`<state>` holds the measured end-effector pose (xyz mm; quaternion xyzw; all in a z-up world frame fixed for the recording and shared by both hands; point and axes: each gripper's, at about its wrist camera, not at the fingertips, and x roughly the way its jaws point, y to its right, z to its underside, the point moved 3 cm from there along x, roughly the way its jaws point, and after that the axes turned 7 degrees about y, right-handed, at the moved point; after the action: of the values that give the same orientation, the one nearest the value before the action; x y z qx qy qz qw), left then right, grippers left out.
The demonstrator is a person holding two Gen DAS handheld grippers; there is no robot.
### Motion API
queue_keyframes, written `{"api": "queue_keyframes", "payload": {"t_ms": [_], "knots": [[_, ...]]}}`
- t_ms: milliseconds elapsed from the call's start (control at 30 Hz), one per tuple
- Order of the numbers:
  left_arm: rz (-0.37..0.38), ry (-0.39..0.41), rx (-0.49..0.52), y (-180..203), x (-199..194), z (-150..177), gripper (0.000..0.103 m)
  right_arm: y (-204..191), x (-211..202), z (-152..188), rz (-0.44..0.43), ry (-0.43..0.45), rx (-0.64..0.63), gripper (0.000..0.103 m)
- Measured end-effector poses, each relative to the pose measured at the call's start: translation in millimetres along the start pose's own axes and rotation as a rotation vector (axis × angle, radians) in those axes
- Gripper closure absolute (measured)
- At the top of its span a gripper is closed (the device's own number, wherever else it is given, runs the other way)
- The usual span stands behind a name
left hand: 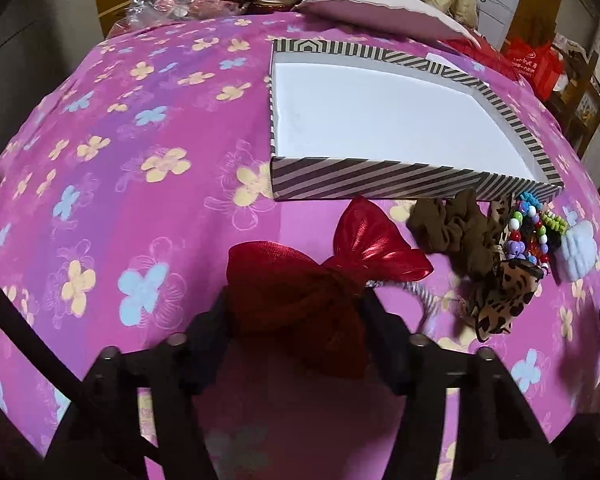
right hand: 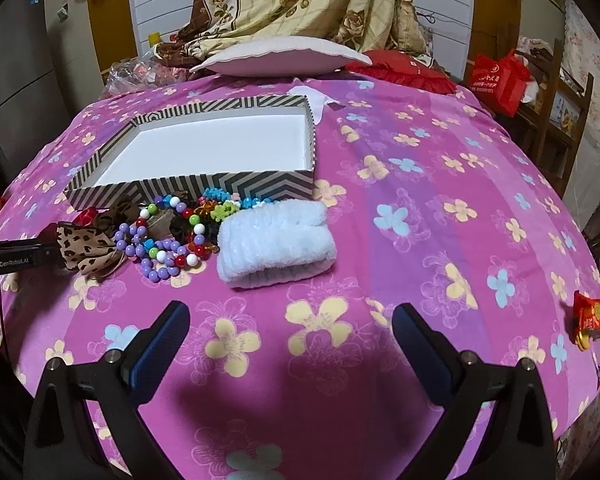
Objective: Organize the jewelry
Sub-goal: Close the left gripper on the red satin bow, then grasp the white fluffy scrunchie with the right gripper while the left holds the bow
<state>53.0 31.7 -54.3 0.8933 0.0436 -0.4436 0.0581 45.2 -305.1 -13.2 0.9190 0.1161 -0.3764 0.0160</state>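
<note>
I am working over a bed spread with a pink, flower-printed cover (right hand: pixel 400 208), a white pillow (right hand: pixel 280 56) and a draped floral quilt at its far end. On the cover sits an open striped box (left hand: pixel 380 184), its white inside bare. Just in front of its near wall lies the heap of pieces: a brown scrunchie (left hand: pixel 456 228), a leopard-print bow (left hand: pixel 504 296), strings of coloured beads (right hand: pixel 168 244) and a folded pale-blue fluffy band (right hand: pixel 276 240) at the heap's right end. My left gripper (left hand: pixel 296 320) has its jaws drawn in narrow on a red bow (left hand: pixel 328 276), the dark mesh half pinched between the pads and the shiny half fanning out toward the box. My right gripper (right hand: pixel 292 344) hangs spread wide over bare cover, nothing between its fingers, near the fluffy band.
</note>
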Motion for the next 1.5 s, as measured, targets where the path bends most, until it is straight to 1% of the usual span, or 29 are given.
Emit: {"api": "queue_keyframes", "payload": {"t_ms": [67, 167, 300, 367, 467, 500, 600, 667, 767, 833, 900, 1000, 1067, 1133, 1200, 1300, 1367, 1433, 1500], "knots": [[0.011, 0.004, 0.008, 2, 0, -1, 0.103, 1, 0, 0, -0.002, -0.001, 0.008, 0.000], [0.028, 0.004, 0.008, 4, -1, -1, 0.103, 3, 1, 1, 0.003, -0.012, 0.011, 0.000], [0.082, -0.001, -0.020, 2, -3, -1, 0.103, 4, 3, 1, -0.003, -0.018, 0.031, 0.000], [0.125, -0.010, -0.016, 7, -4, 0, 0.103, 4, 5, 1, -0.003, -0.024, 0.036, 0.000], [0.170, -0.014, 0.023, 19, -7, 3, 0.103, 3, 6, 1, -0.011, -0.025, 0.043, 0.000], [0.204, -0.012, 0.028, 23, -9, 3, 0.103, 3, 6, 1, -0.010, -0.027, 0.040, 0.000], [0.269, -0.015, 0.023, 29, -13, 3, 0.103, 3, 5, 2, -0.001, -0.025, 0.030, 0.000], [0.291, -0.028, -0.003, 27, -11, 3, 0.103, 3, 5, 2, 0.001, -0.026, 0.035, 0.000], [0.278, -0.047, -0.043, 22, -6, 2, 0.103, 4, 5, 2, -0.005, -0.016, 0.037, 0.000], [0.276, -0.045, -0.062, 20, -4, 0, 0.103, 4, 6, 2, -0.002, -0.016, 0.029, 0.000], [0.267, -0.032, -0.058, 19, -4, -1, 0.103, 3, 6, 2, -0.001, -0.025, 0.026, 0.000], [0.227, -0.027, -0.030, 21, -2, 1, 0.103, 3, 6, 2, -0.007, -0.020, 0.029, 0.000], [0.217, -0.021, -0.017, 20, -4, 0, 0.103, 2, 3, 0, -0.018, -0.015, 0.037, 0.000], [0.198, -0.002, -0.002, 20, -8, 0, 0.103, -1, -2, -2, -0.091, 0.019, 0.060, 0.000], [0.177, 0.021, 0.007, 19, -12, 0, 0.103, -12, -6, -4, -0.157, 0.052, 0.044, 0.000], [0.168, 0.070, -0.001, 16, -22, -3, 0.103, -23, -10, -5, -0.172, 0.102, -0.013, 0.000], [0.161, 0.102, -0.014, 12, -29, -6, 0.103, -25, -11, -5, -0.211, 0.118, 0.001, 0.000], [0.174, 0.115, -0.038, 6, -33, -8, 0.103, -25, -12, -4, -0.275, 0.120, 0.052, 0.000], [0.185, 0.119, -0.048, 5, -36, -9, 0.103, -29, -6, -3, -0.314, 0.054, 0.057, 0.000]]}}
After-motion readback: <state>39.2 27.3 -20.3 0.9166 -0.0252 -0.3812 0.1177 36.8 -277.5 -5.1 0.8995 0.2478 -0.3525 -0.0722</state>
